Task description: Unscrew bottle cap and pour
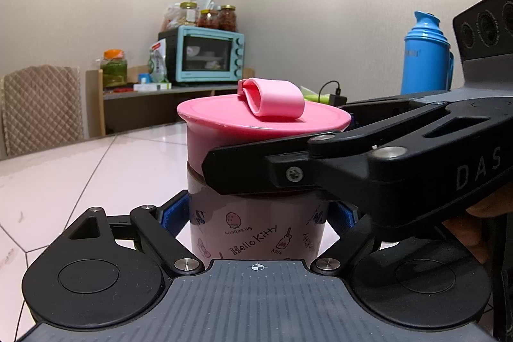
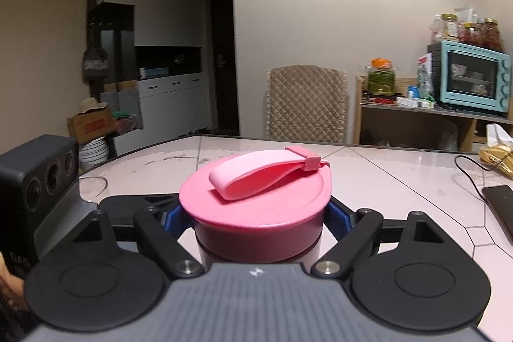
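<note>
You are pinning the bottle [image 1: 256, 233] with your left tongs [image 1: 258, 213] closed around its body, so your right tongs [image 2: 258, 220], clamping the pink cap [image 2: 256, 197], can twist it.

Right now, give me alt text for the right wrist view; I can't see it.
The right gripper is shut on the pink cap of the bottle, which stands on the pale tiled table. The cap's strap lies flat on top.

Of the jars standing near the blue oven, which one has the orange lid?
The jar with green contents, standing alone on the shelf left of the oven. The other jars stand on top of the oven and have gold-coloured lids.
</note>
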Available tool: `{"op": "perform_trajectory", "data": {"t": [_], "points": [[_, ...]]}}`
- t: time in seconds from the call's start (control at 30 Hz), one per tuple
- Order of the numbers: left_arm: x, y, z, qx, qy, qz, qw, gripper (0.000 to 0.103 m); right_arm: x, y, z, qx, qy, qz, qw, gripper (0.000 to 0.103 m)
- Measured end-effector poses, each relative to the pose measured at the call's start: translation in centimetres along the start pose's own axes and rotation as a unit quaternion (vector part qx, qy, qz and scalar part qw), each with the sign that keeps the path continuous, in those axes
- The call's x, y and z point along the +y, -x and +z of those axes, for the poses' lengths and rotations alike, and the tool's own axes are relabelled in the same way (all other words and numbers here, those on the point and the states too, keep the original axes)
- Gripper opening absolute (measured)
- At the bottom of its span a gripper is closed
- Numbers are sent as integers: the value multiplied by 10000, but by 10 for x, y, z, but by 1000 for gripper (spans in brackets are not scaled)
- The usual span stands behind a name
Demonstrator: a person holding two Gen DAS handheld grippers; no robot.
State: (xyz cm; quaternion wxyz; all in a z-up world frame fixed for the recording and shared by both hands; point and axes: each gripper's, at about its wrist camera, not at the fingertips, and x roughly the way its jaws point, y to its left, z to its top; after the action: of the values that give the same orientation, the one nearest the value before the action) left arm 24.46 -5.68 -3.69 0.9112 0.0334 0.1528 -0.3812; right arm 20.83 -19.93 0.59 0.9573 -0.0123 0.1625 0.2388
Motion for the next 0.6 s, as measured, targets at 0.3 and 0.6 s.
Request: {"op": "perform_trajectory", "data": {"t": [0.3,0.6], "points": [[0,0,0,-2,5,-1,10000,90,-25,-1,6,140,362,953,9947,86],[-1,0,0,-1,-10,3,10000,90,-47,-4,13,199,663,1892,9795,86]]}}
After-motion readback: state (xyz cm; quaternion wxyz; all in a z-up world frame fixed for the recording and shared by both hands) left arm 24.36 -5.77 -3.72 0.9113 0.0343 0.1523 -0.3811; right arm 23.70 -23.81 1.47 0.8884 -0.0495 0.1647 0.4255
